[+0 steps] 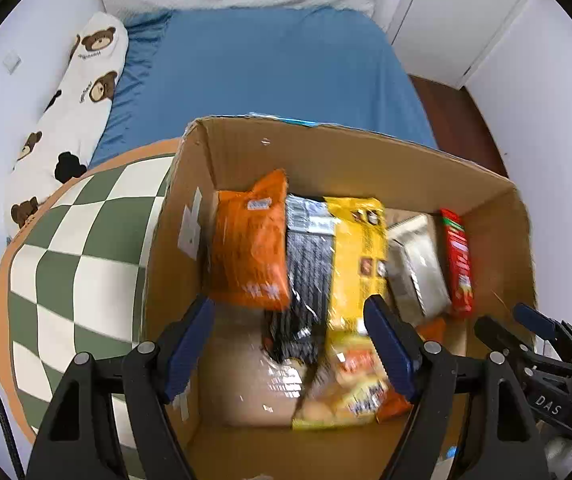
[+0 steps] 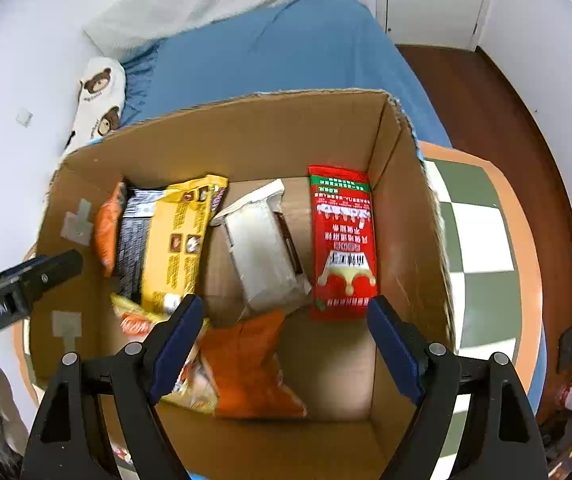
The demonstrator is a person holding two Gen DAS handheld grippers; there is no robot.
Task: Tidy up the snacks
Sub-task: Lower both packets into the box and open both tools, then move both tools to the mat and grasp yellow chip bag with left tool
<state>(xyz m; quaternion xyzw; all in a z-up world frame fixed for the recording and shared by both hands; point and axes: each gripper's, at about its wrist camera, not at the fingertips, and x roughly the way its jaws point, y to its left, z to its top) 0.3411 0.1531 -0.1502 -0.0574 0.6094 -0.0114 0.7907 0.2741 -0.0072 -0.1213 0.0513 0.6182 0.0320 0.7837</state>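
Both grippers, left [image 1: 290, 344] and right [image 2: 286, 344], hover over the cardboard box [image 2: 246, 136], jaws wide apart, holding nothing. Only the right view shows the red packet [image 2: 344, 240] at 1 o'clock fully.

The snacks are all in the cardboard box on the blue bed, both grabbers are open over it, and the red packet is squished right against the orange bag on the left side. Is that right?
Almost. The red packet isn't against the orange bag; it lies on the opposite side, by the right wall of the cardboard box, as the right wrist view shows. The rest holds: left gripper and right gripper are open over it.
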